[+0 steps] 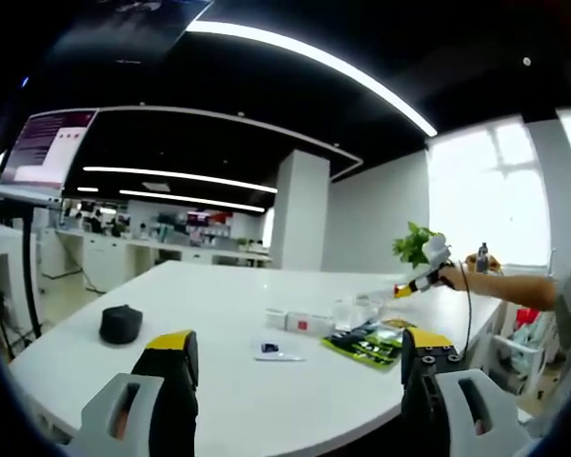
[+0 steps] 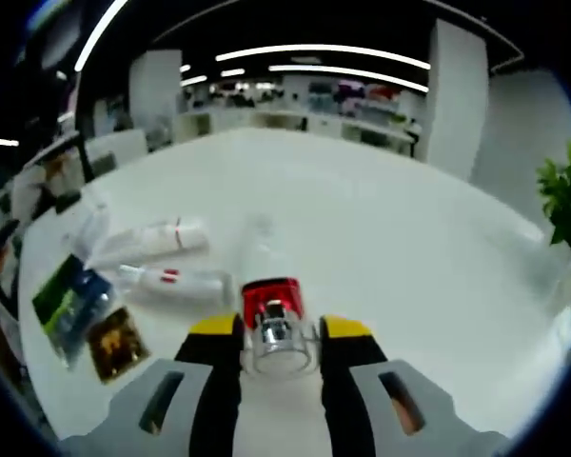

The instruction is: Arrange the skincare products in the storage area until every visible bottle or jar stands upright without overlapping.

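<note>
While the right gripper [image 2: 278, 345] hangs over the white table [image 2: 381, 228], its two yellow-tipped jaws press in on either side of a clear bottle with a red band [image 2: 272, 319], which sits between them. Just beyond it, in the right gripper view, two white tubes with red marks [image 2: 167, 257] lie flat on the table side by side, and near them lie a green packet [image 2: 65, 303] and a small dark sachet [image 2: 117, 345]. A green plant [image 2: 566, 205] stands at the far edge. In the left gripper view, the left gripper [image 1: 300, 367] has its jaws spread wide with nothing between them; a dark round object [image 1: 121, 324] and a small flat packet [image 1: 276, 351] rest on the table beyond.
</note>
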A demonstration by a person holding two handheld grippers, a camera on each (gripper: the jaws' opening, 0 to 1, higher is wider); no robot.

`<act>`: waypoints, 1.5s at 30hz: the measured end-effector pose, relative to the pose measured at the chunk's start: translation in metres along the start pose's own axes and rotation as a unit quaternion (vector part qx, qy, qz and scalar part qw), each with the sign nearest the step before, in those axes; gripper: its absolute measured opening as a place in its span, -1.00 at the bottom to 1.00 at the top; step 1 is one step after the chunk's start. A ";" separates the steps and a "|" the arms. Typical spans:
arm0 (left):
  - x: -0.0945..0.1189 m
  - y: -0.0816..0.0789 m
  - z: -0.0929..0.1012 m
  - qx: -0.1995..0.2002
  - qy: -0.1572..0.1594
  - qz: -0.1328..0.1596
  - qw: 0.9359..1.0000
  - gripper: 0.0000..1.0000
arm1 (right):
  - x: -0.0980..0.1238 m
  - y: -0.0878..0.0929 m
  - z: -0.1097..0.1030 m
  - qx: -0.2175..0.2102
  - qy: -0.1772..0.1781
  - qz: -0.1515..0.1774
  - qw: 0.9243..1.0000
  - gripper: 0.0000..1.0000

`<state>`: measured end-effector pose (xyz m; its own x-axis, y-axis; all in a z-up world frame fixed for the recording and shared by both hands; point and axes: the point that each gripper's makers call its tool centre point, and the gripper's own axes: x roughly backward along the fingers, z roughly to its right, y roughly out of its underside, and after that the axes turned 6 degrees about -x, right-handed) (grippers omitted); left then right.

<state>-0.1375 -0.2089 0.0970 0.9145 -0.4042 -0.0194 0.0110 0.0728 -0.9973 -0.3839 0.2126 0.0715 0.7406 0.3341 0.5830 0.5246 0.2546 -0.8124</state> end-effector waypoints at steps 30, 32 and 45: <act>-0.002 -0.004 0.005 -0.001 0.008 0.002 1.000 0.82 | 0.020 -0.099 -0.004 -0.015 0.052 -0.023 0.998 -0.42; -0.002 -0.004 0.005 0.000 0.009 0.003 1.000 0.82 | 0.017 -0.107 -0.002 -0.019 0.056 -0.018 0.998 -0.42; 0.000 -0.007 0.001 0.000 0.004 0.006 1.000 0.82 | 0.001 -0.127 -0.002 -0.042 0.073 0.008 0.996 -0.42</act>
<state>-0.1374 -0.2088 0.1041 0.9113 -0.4105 -0.0311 0.0011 0.0780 -0.9969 -0.4490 0.1788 0.1755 0.7998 0.1998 0.5661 0.5403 0.1715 -0.8238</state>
